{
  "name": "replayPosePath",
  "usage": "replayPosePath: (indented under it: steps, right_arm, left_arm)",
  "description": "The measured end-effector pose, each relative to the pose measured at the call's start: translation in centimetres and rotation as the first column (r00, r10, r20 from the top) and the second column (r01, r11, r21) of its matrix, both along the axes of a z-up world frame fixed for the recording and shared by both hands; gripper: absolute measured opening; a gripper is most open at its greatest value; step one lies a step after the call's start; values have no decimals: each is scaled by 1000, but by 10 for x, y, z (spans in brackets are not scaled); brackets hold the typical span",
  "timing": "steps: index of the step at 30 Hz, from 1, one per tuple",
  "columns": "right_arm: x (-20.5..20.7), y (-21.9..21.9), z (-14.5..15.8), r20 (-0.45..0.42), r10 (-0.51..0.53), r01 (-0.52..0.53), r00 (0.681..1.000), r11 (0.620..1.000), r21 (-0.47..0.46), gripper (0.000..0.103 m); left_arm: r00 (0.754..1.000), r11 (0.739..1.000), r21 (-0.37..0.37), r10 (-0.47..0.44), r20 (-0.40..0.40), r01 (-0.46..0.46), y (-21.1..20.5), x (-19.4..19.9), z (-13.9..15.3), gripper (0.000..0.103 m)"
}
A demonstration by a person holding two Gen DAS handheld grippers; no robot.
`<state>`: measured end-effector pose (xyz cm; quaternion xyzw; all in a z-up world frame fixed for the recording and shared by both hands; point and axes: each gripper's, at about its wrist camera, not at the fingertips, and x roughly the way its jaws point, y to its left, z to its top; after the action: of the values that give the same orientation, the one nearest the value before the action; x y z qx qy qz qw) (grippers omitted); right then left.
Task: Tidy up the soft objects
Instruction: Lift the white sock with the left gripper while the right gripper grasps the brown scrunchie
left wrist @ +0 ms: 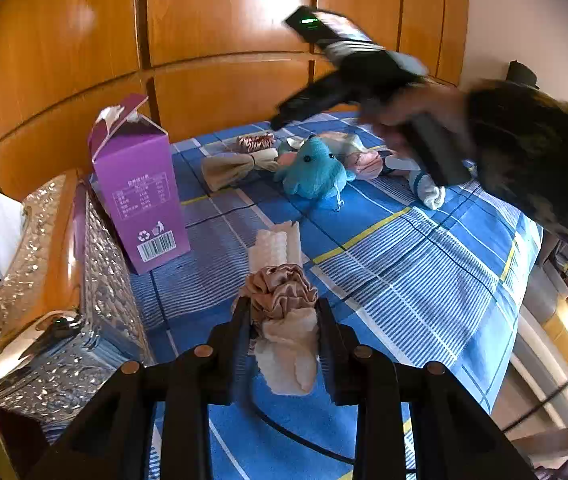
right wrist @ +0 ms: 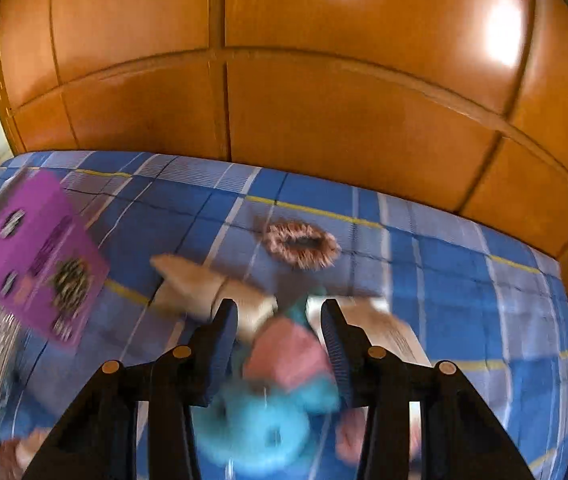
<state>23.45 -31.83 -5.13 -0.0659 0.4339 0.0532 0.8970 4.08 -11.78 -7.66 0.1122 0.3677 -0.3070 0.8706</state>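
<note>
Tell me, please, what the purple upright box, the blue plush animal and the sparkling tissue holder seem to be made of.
Purple upright box: likely printed cardboard, matte, with folded flaps, a barcode and a recycling mark. Blue plush animal: soft fuzzy fabric, probably synthetic pile, with a dark bead-like eye. Sparkling tissue holder: faceted, glittering sides, perhaps plastic or glass crystals, and a glossy amber top that looks like lacquered wood or plastic.

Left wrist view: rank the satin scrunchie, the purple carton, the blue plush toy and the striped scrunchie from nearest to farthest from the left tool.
1. Satin scrunchie, at the fingertips of the left tool.
2. Purple carton, standing left.
3. Blue plush toy, mid-bed, right of centre.
4. Striped scrunchie, farthest, by the wardrobe.
</note>
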Motion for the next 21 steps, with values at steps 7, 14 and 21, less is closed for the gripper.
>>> replayPosePath:
  steps: [7,14,21]
  right_arm:
    - [76,19,-32,-121,12,-17,993,999,-36,42]
    - [118,15,-62,-242,-53,56,969,998,5,6]
    - [70,19,-16,-107,-38,37,994,999,-12,6]
  left_arm:
    - [998,1000,-4,15,-54,-15,5,11,-11,31]
    - [997,1000,-9,14,-74,-15,7,11,-14,31]
    - [999,1000,-30,4,-50,-5,8,1,-1,31]
